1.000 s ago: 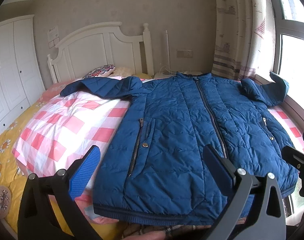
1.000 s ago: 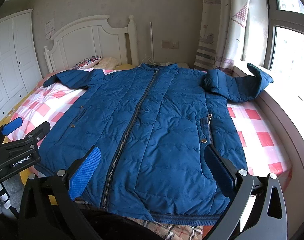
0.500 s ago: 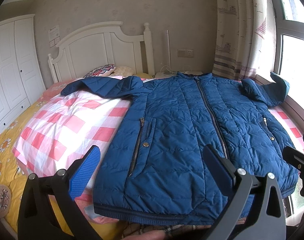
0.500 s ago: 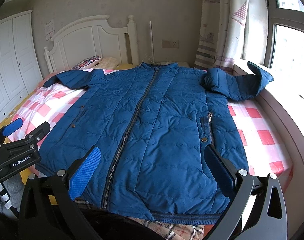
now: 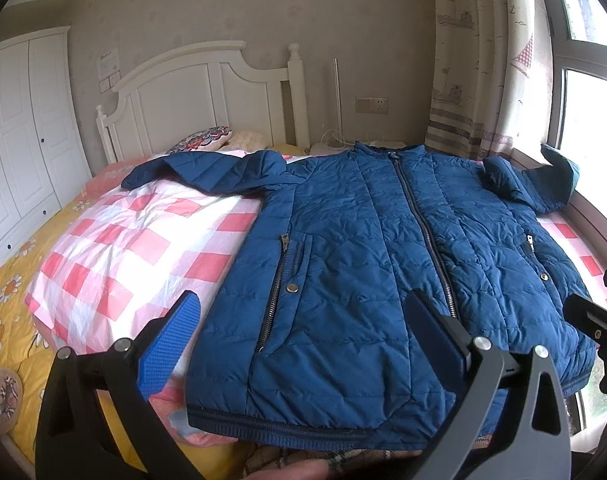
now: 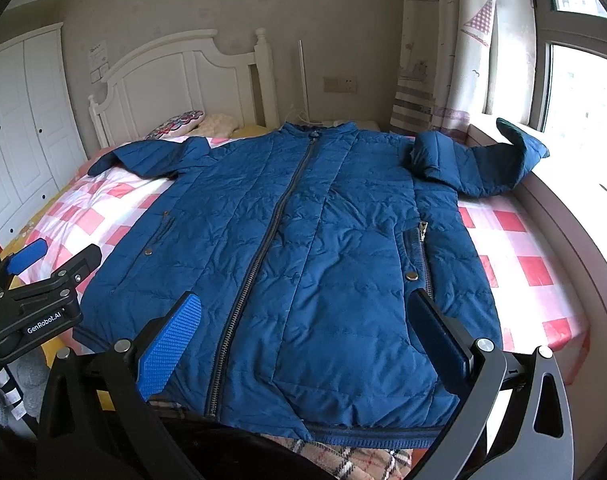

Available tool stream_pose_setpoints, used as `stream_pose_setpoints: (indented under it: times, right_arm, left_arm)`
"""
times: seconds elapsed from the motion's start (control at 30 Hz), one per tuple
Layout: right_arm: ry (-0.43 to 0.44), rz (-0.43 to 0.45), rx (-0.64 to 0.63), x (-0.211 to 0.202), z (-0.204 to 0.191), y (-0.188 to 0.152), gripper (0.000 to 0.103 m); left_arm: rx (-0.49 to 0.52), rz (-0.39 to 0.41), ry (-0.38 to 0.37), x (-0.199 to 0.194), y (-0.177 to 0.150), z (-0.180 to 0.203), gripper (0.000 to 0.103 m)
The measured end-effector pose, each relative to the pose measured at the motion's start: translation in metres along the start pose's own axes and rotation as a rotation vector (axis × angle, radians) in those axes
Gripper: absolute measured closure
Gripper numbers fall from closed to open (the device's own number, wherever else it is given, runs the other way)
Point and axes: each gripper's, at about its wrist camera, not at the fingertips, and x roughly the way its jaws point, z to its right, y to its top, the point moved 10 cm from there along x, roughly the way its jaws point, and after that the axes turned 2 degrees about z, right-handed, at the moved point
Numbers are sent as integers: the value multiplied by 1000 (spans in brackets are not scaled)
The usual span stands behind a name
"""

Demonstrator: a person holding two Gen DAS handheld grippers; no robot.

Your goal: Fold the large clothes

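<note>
A large blue quilted jacket (image 5: 363,264) lies flat, front up and zipped, on the bed; it also shows in the right wrist view (image 6: 303,248). Its left sleeve (image 5: 207,168) stretches across the pink checked quilt. Its right sleeve (image 6: 479,164) bends up onto the window sill. My left gripper (image 5: 303,340) is open and empty above the hem near the jacket's left pocket. My right gripper (image 6: 307,340) is open and empty above the hem, right of the zip. The left gripper also appears at the left edge of the right wrist view (image 6: 35,300).
The pink and white checked quilt (image 5: 135,248) covers the bed, with a yellow flowered sheet (image 5: 11,292) at its left. A white headboard (image 5: 207,96) and pillows (image 5: 207,142) stand at the far end. White wardrobe (image 5: 19,128) at left, window sill (image 6: 563,216) and curtain (image 6: 443,48) at right.
Both grippers have shifted very slightly; the jacket has not moved and both grippers stay open.
</note>
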Motion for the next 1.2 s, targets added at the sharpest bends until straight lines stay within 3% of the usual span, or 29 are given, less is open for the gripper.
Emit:
stream_pose_setpoints:
  times: [0.77,0.87,1.0,1.2]
  right_arm:
    - [-1,-11,12,4,-3,-4,4]
    - [-11,-15,34,11,13,0,4]
    - [-56,17,35,28,37,18,4]
    - [-152,-14,151,78,112,51,4]
  left_arm:
    - [4,-31,0,5,-10,-3,2]
    - [4,-51,1,12,-9,0,2]
    - [34,-132,-31,42,-7,12,2]
    - [138,-244,-5,144,19,24,2]
